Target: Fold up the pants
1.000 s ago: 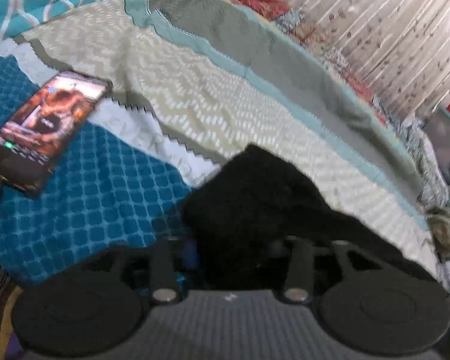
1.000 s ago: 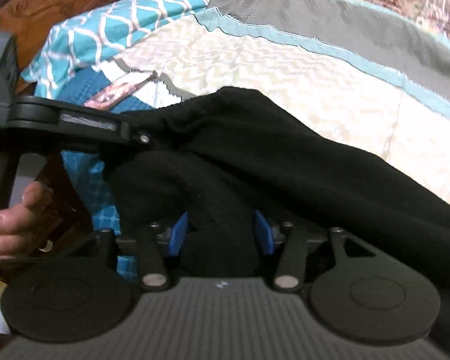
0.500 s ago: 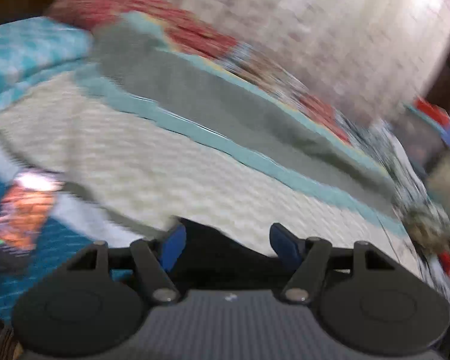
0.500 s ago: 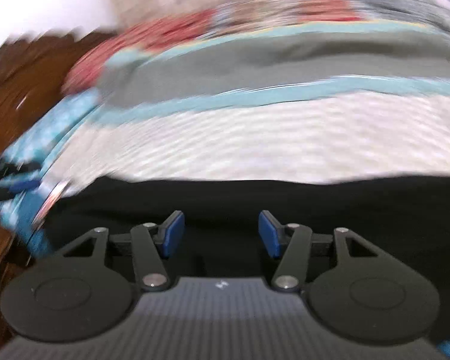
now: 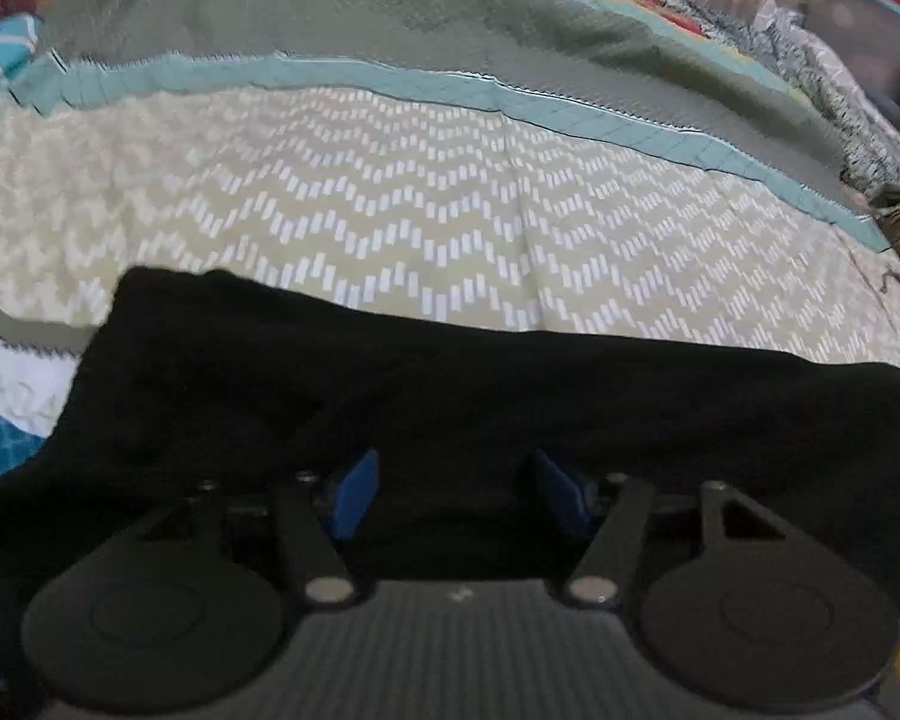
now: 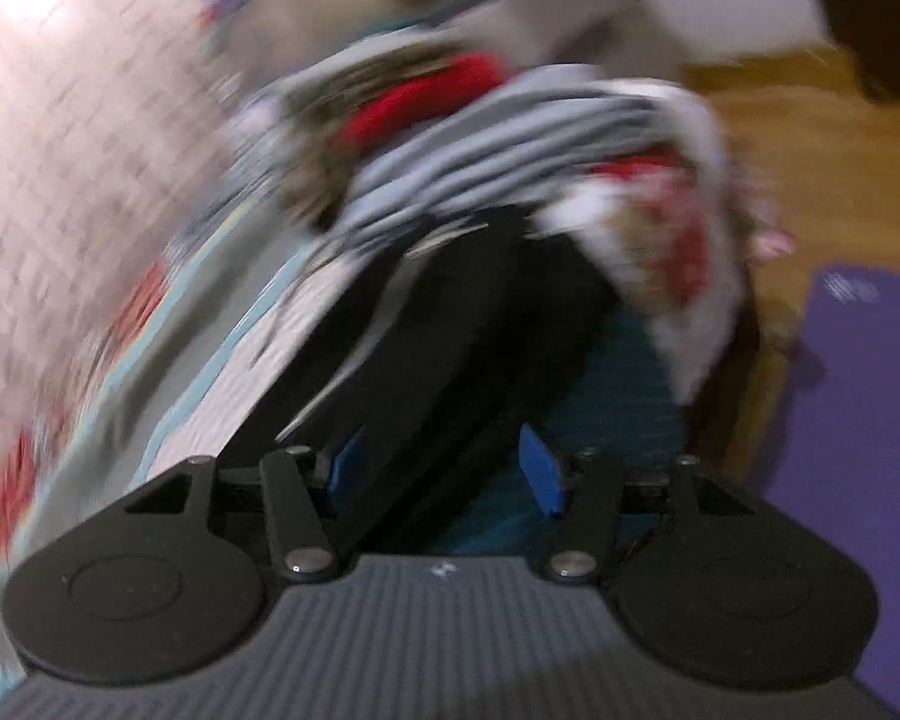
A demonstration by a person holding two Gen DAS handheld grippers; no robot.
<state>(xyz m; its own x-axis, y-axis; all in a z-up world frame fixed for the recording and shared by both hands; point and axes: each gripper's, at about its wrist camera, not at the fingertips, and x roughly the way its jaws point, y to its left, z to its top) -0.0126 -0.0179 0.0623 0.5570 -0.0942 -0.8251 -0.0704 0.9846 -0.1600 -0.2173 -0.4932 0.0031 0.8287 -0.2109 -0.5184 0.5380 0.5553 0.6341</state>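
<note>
The left tongs (image 5: pixel 450 486) stand spread over the black pants (image 5: pixel 450 396), blue pads (image 5: pixel 354 492) apart with dark cloth below and between them; no pad visibly presses on it, and they have narrowed a little just now. A second ago a bunched fold of the pants filled the view beside a phone on the blue patch; now the phone is out of view and the cloth lies as a flat dark band across the bed (image 5: pixel 390 222).

The right tongs (image 6: pixel 444 474) are spread too, and have just been opening. A second ago black fabric sat pinched between their pads; now the pads (image 6: pixel 540 474) stand clear, with the pants (image 6: pixel 426 330) beneath the left one and teal bedspread beneath the right. That view has swung from the headboard end to a pile of clothes (image 6: pixel 510 138) at the far end of the bed, with wooden floor and a purple mat (image 6: pixel 858 408) beyond; it is badly blurred.

I judge that one fold has been laid and released, and both hands are free to smooth or re-grip.

In the left view the pants' long axis runs left to right, along the bedspread's stripes. In the right view it runs away from the tongs toward the pile.
</note>
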